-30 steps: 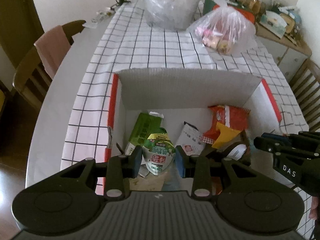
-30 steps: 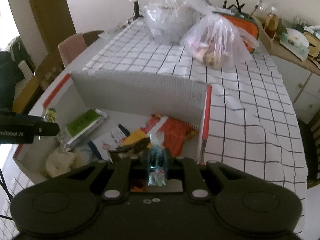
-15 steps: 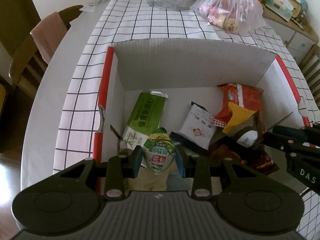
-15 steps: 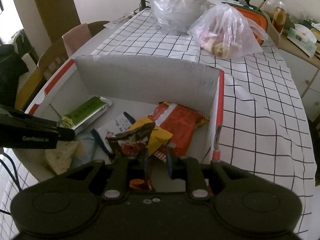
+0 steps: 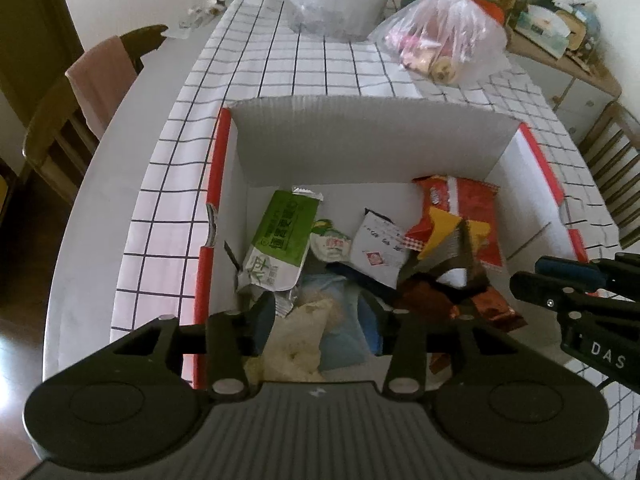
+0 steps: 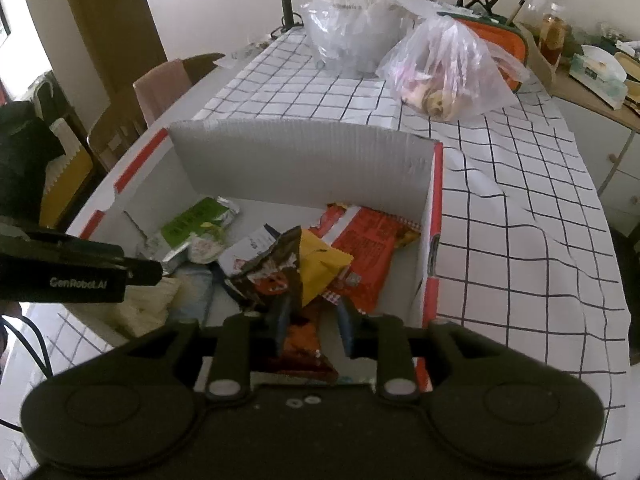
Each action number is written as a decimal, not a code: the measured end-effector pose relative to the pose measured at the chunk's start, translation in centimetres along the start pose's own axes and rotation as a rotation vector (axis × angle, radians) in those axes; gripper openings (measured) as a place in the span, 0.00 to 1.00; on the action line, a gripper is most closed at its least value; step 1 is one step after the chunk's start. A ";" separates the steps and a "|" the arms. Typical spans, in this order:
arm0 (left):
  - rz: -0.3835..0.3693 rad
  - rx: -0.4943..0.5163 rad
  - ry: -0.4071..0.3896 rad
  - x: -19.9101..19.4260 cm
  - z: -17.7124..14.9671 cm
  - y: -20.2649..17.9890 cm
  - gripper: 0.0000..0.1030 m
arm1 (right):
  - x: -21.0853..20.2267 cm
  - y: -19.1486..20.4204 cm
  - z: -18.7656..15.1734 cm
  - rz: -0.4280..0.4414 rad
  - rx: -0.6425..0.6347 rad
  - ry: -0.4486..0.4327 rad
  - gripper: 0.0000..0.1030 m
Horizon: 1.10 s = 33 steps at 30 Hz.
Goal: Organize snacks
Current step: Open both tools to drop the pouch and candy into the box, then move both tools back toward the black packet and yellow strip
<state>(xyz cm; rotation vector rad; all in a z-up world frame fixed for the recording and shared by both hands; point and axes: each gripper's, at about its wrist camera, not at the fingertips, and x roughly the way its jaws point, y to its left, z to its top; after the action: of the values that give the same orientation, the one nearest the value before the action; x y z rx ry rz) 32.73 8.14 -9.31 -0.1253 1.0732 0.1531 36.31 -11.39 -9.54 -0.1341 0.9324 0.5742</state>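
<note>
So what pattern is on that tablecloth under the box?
The tablecloth is white with a thin dark grid of squares, clearest in the right wrist view.

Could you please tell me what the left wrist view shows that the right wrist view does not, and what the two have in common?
Only the left wrist view shows the left gripper head-on, jaws apart with nothing pinched, above a pale crumpled packet, plus the wooden chair on the right.

Only the right wrist view shows the right gripper head-on, open over a dark wrapper, plus the glass jar on the sideboard.

Both jaws have just been opening. Both show the cardboard box, green packet, red packet and pink-filled plastic bag.
</note>
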 end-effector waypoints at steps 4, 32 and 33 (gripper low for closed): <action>-0.009 -0.002 -0.034 -1.8 -0.6 0.2 0.52 | -1.4 0.3 -0.2 0.015 0.007 -0.023 0.30; -0.083 0.017 -0.261 -13.3 -7.0 0.0 0.69 | -11.6 4.2 -3.8 0.149 -0.003 -0.188 0.81; -0.086 0.017 -0.265 -13.5 -7.3 0.0 0.70 | -11.8 4.4 -4.0 0.153 -0.005 -0.190 0.82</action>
<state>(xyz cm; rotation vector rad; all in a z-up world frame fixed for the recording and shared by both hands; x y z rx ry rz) 20.10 6.04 -0.83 -0.1314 0.8035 0.0804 25.69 -13.89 -2.07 -0.0122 0.7601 0.7176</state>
